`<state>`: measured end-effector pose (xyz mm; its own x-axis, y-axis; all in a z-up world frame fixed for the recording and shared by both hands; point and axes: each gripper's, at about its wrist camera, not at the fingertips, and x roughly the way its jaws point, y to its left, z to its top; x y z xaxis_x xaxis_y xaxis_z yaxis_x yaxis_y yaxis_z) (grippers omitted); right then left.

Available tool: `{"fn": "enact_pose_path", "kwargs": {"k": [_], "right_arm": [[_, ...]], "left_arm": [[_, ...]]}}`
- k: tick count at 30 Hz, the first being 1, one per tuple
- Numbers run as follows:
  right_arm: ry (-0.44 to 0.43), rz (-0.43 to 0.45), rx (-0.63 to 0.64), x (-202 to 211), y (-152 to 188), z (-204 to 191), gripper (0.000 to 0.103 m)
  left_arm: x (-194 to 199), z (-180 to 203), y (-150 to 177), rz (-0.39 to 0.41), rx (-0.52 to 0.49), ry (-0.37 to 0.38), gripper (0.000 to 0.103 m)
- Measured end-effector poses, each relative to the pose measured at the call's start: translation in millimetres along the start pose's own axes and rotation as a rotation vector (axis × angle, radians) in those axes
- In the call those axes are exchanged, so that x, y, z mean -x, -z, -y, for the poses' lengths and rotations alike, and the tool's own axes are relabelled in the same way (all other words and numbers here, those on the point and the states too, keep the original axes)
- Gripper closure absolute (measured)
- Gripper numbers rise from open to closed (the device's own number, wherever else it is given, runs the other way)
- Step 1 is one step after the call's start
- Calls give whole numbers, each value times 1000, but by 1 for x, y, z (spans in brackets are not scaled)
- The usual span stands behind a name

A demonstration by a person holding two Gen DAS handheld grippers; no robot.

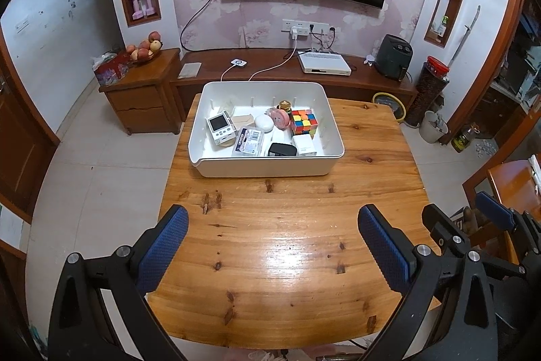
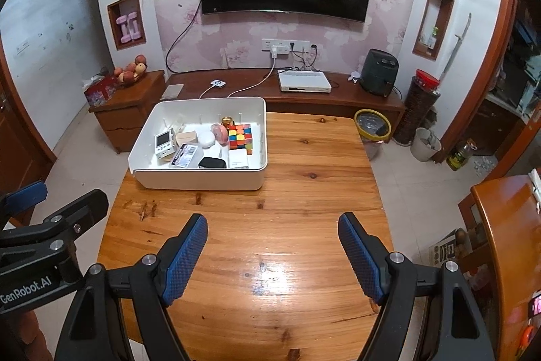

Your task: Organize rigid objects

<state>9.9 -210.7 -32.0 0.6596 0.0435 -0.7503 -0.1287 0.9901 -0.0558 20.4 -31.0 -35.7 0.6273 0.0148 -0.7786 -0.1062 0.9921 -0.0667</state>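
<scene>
Holding both tools above the near end of the bench (image 1: 287, 242), nothing between their pads. My left tool (image 1: 273, 227) stands wide, blue knurled pads well apart over bare wood. My right tool (image 2: 272, 235) is also wide and empty; in the left view it shows just right of the left tool, at the bench's edge.

White tray (image 1: 267, 170) sits at the far end of the bench, well apart from both tools and beyond them. From the right tool it lies ahead and to the left; from the left tool, straight ahead. Tray is smooth moulded plastic, rectangular with rounded corners and slotted inner walls.

Inside the tray, all rigid pieces packed close:
- colour cube (image 1: 305, 121), glossy square tiles, at the tray's far right
- pink round object (image 1: 280, 118) just left of the cube
- white smooth pebble-shaped case (image 1: 263, 123) beside the pink one
- small white device with a screen (image 1: 220, 128) at the tray's left
- clear flat box with a printed label (image 1: 249, 141) near the tray's front wall
- black rounded case (image 1: 282, 149) and white box (image 1: 304, 145) at the front right

Bench top is varnished knotty pine, glare patch between the tools.
</scene>
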Motion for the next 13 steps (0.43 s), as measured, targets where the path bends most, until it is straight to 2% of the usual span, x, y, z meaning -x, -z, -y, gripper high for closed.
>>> {"fn": "enact_pose_path", "kwargs": {"k": [13], "right_arm": [[4,-7,-46,-6,-5,9,23]], "left_arm": [[-2,6,-2,-18,-37,-1,3]]}}
